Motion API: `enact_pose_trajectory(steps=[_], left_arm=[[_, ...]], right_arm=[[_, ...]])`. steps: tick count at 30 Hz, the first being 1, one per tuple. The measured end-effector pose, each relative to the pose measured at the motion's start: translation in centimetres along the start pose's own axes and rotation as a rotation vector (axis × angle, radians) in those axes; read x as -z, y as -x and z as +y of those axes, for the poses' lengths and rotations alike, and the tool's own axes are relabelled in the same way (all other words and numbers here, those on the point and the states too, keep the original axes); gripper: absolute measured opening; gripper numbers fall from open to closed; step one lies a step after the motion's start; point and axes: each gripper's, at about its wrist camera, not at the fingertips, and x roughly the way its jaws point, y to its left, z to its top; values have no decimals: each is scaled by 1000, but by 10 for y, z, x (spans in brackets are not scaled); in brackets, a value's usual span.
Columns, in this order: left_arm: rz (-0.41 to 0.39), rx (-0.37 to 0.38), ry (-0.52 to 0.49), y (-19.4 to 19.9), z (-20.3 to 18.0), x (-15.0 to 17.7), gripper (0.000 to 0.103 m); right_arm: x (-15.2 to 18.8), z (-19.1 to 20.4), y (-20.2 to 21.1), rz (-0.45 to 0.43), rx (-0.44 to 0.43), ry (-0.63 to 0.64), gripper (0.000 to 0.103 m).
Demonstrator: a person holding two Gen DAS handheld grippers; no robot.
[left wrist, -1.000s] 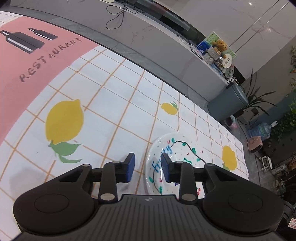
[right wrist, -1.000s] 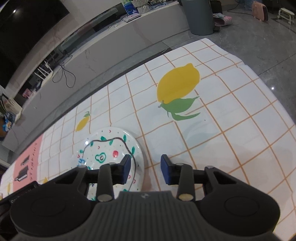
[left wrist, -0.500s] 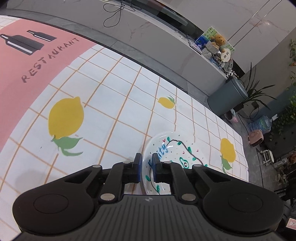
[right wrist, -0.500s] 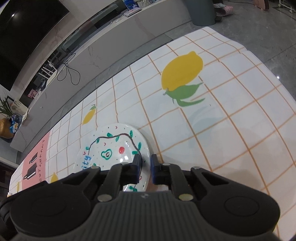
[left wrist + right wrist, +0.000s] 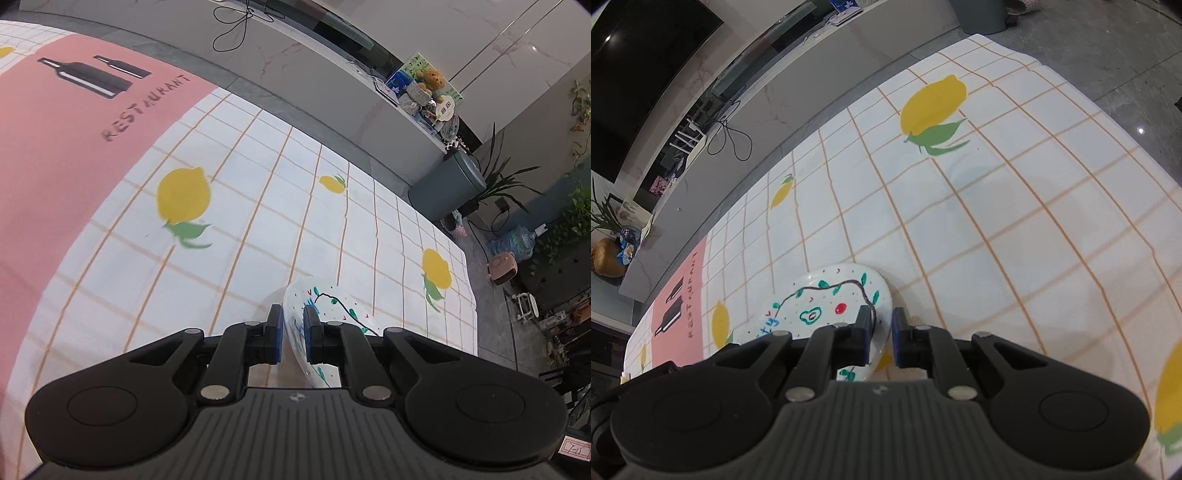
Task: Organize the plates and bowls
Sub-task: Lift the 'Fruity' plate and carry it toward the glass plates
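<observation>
Plate: a white plate (image 5: pixel 827 306) painted with green leaves, an avocado, a red dot and blue lettering hung just above the checked lemon tablecloth (image 5: pixel 258 229), tilted, with a soft shadow under it.
Left gripper (image 5: pixel 293 334): its jaws were closed nearly all the way, the blue pads (image 5: pixel 277 332) pinching the plate's rim on the lettered side.
Right gripper (image 5: pixel 880 334): also closed almost fully, its pads (image 5: pixel 894 338) clamping the opposite rim, next to the leafy vine.
Landmark: the pink strip (image 5: pixel 55 147) printed with bottles lay well away from the plate on its lettered side; a large printed lemon (image 5: pixel 932 103) lay beyond the plate on the other side.
Step in hand: carrying the plate with both grippers, judged from the two-sided hold and the gap beneath it.
Doing it well: both hands would need to travel together at one pace, so neither rim was twisted out of its pads.
Level: evening out the tilt would keep the glazed rim from sliding.
Risk: the hold was only on thin edges; a jerk could slip it.
Destination: no stack, bowl or rack showed in either view.
</observation>
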Motion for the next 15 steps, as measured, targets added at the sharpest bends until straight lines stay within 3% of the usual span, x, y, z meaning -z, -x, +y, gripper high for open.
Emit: enact_pose_trajectory(steps=[15], left_arm=[[-45, 30, -53, 84, 20, 46, 12]], right_arm=[[79, -2, 70, -37, -67, -29, 10]])
